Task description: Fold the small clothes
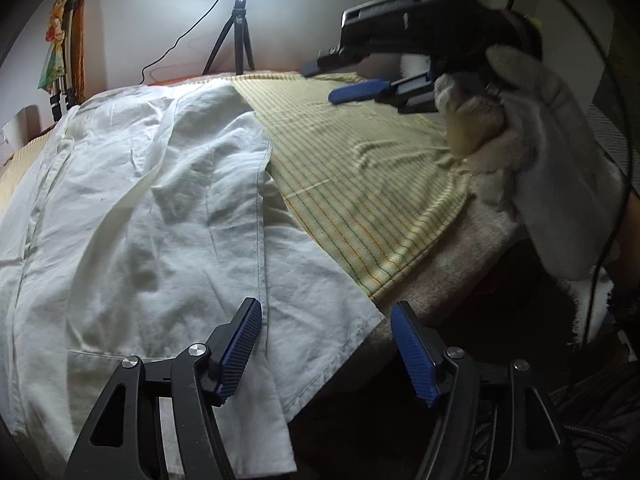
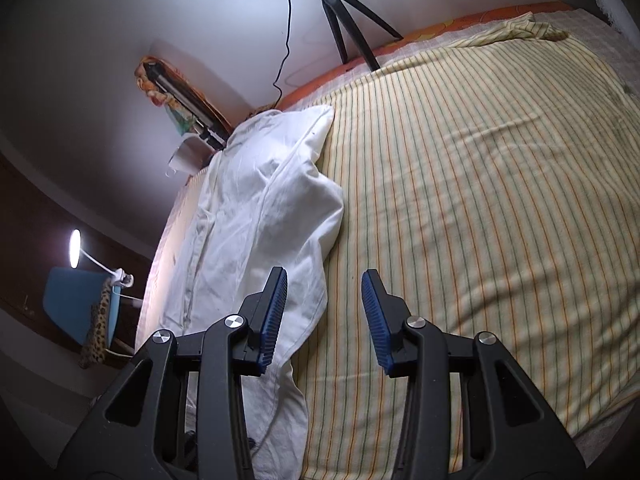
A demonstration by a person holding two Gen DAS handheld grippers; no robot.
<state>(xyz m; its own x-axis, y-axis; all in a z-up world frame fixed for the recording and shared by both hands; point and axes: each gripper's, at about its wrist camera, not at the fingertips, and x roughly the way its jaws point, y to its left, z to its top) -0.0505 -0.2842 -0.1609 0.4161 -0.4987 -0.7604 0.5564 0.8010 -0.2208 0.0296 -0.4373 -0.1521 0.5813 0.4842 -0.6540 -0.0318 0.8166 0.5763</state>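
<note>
Crumpled white cotton garment (image 1: 152, 208) lies on the yellow striped bedsheet (image 1: 360, 184), at 9 o'clock of it. Left gripper (image 1: 326, 348) released, over the garment's 5 o'clock corner. Right gripper (image 2: 324, 316) released, nothing between its pads, at the garment's edge.

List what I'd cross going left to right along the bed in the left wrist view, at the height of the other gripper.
Floral cloth on the wall → white garment → striped yellow sheet → right gripper → gloved hand holding it.
</note>
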